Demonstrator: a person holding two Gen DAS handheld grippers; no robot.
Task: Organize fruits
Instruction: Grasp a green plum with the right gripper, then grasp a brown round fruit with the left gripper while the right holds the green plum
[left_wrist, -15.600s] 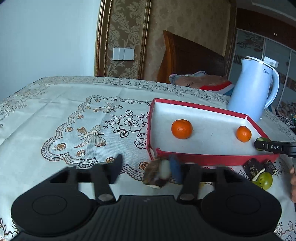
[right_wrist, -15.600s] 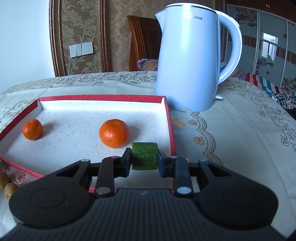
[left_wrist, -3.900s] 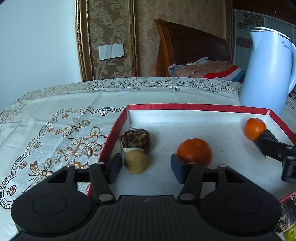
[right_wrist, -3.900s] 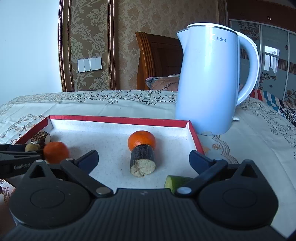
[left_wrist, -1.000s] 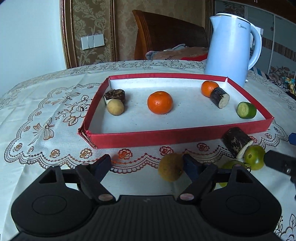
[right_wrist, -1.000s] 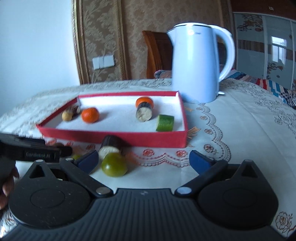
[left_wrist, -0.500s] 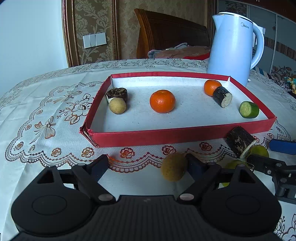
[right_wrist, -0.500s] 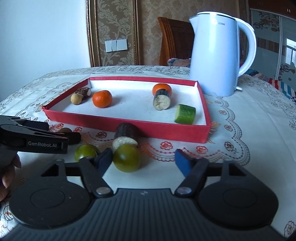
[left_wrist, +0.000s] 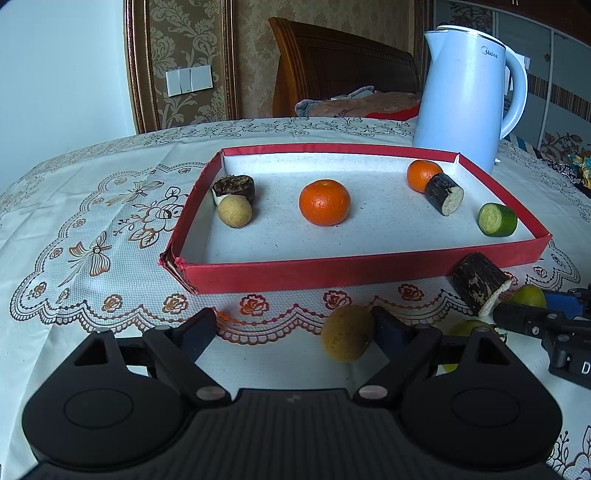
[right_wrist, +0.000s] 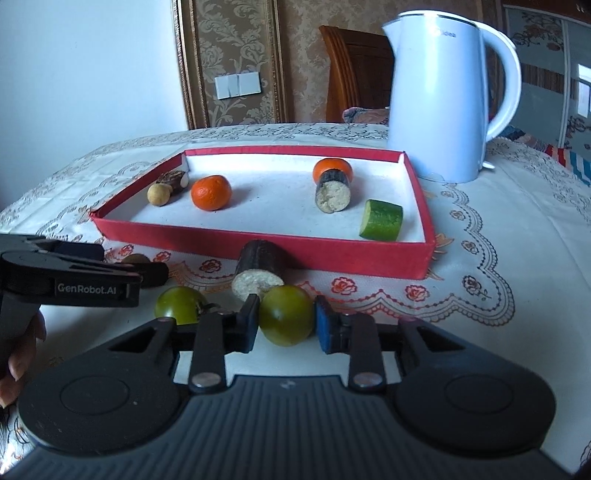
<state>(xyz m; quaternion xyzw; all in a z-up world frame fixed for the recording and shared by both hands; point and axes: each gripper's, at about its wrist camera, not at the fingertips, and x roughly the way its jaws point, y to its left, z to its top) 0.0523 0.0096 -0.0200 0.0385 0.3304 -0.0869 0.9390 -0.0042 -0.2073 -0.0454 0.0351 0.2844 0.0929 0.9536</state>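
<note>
My right gripper (right_wrist: 286, 322) is closing its jaws on a round green fruit (right_wrist: 286, 314) on the cloth in front of the red tray (right_wrist: 258, 243); both blue pads press on its sides. A second green fruit (right_wrist: 181, 304) and a dark cut piece (right_wrist: 258, 271) lie just beside it. My left gripper (left_wrist: 291, 328) stands open low over the cloth. A brownish round fruit (left_wrist: 345, 338) sits between its fingers, against the right finger (left_wrist: 388, 326). The tray (left_wrist: 332, 269) holds two oranges (left_wrist: 324, 202), two dark cut pieces, a small tan fruit (left_wrist: 234, 210) and a cucumber piece (left_wrist: 496, 219).
A pale blue kettle (right_wrist: 447, 92) stands behind the tray's right corner. A wooden chair back (left_wrist: 340, 70) rises beyond the table's far edge. The left gripper (right_wrist: 74, 277) and a hand reach in at the left of the right wrist view. Patterned cloth covers the table.
The right gripper's jaws went from wide open to pressed on the green fruit and drew closer to it. The left gripper kept still and open beside the brownish fruit.
</note>
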